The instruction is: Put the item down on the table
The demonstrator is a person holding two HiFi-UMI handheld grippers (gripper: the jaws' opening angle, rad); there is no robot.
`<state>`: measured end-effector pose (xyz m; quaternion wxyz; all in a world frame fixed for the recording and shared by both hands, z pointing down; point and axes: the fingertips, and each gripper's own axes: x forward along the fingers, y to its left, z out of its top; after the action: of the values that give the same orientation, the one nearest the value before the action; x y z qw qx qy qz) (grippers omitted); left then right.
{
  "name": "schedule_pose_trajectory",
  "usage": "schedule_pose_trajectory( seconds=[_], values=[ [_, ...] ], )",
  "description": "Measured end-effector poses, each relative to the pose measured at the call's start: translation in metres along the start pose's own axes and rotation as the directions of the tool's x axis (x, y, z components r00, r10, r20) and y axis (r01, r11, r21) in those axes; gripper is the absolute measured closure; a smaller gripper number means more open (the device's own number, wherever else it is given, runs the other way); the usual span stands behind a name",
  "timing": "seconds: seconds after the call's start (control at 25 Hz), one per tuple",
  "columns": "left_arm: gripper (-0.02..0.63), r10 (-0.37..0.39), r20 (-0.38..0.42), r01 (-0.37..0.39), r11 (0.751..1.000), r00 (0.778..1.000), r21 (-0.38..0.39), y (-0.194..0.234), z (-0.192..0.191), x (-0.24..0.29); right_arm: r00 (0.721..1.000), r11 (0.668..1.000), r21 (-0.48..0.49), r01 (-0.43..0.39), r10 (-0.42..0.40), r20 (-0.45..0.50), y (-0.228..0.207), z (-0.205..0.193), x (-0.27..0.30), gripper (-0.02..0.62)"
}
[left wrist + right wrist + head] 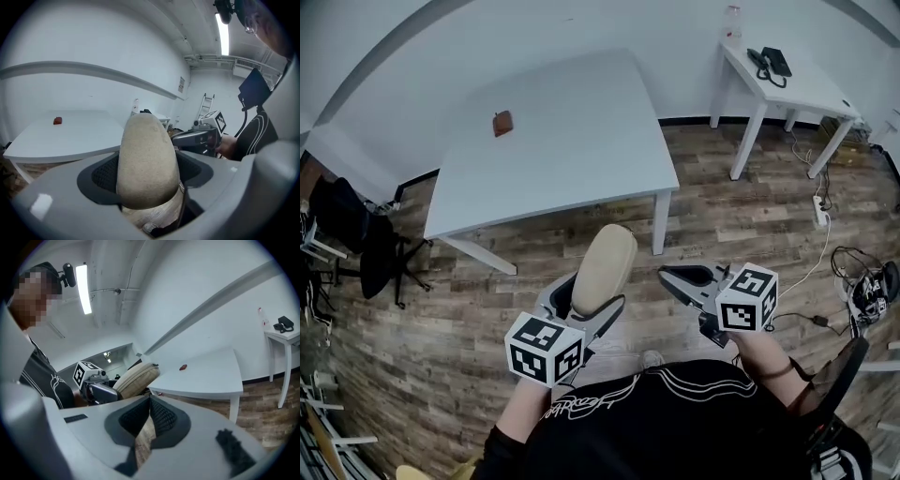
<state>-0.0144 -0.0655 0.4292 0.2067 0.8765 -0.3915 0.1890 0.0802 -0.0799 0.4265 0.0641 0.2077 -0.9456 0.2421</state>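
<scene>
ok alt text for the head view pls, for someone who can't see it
The left gripper holds a beige oblong pouch upright above a wood-pattern floor, beside the shut, empty right gripper. Ahead stands a white table bearing one small reddish-brown object.

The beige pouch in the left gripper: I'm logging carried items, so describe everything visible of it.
The beige pouch is a long, rounded, felt-like fabric case with an edge seam. It sticks up, tilted, from the left gripper, which clamps its lower end. It hangs above the wooden floor, short of the white table; nothing else touches it.
</scene>
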Motion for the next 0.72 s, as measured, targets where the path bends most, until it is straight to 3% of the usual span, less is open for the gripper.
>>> schedule_pose_trajectory(
  seconds=[0.36,0.72],
  values=[
    [0.233,0.044,0.004,-0.044,0.999,0.999,-0.014,0.052,0.029,0.021,0.999,0.999,-0.028,-0.046,0.047,0.006,-0.036,0.044,0.041,0.586],
    [0.233,0.014,-0.003,-0.014,1.000,1.000,-0.007,0.138,0.061,0.078,1.000,1.000,0.010,0.002,-0.002,-0.005,-0.107,0.071,0.097,0.587]
  ],
)
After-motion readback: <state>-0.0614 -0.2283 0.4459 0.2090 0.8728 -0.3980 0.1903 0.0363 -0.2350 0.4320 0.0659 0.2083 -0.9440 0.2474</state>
